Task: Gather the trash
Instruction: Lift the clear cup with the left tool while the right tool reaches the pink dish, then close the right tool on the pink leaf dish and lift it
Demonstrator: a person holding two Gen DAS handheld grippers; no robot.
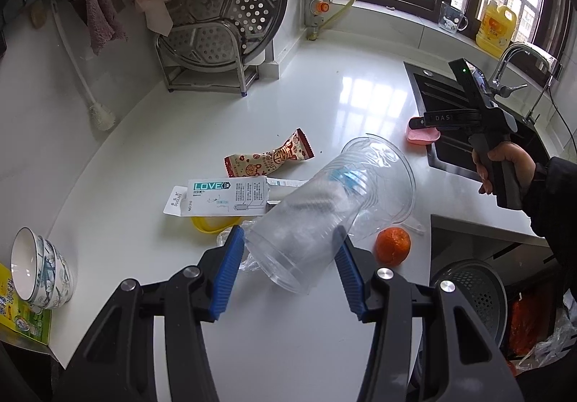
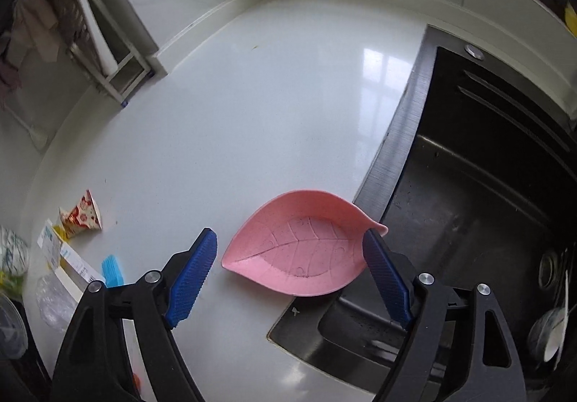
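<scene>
My left gripper (image 1: 288,261) is shut on a tilted clear plastic cup (image 1: 324,207), its blue pads pressing the cup's base from both sides above the white counter (image 1: 324,95). Beyond the cup lie a red-patterned snack wrapper (image 1: 268,160), a white "LOVE" packaging card (image 1: 220,198) and crumpled clear film (image 1: 249,259). An orange tangerine (image 1: 393,245) sits to the right. My right gripper (image 2: 290,247) is open, its fingers wide on either side of a pink leaf-shaped dish (image 2: 299,250) at the sink's edge. A hand holds that right gripper (image 1: 420,122) in the left wrist view.
A dark sink (image 2: 468,203) with a faucet (image 1: 519,55) lies right of the counter. Stacked bowls (image 1: 39,268) stand at the near left, a steamer rack (image 1: 223,5) at the back. A dark colander (image 1: 472,290) and plastic bags sit below the counter edge.
</scene>
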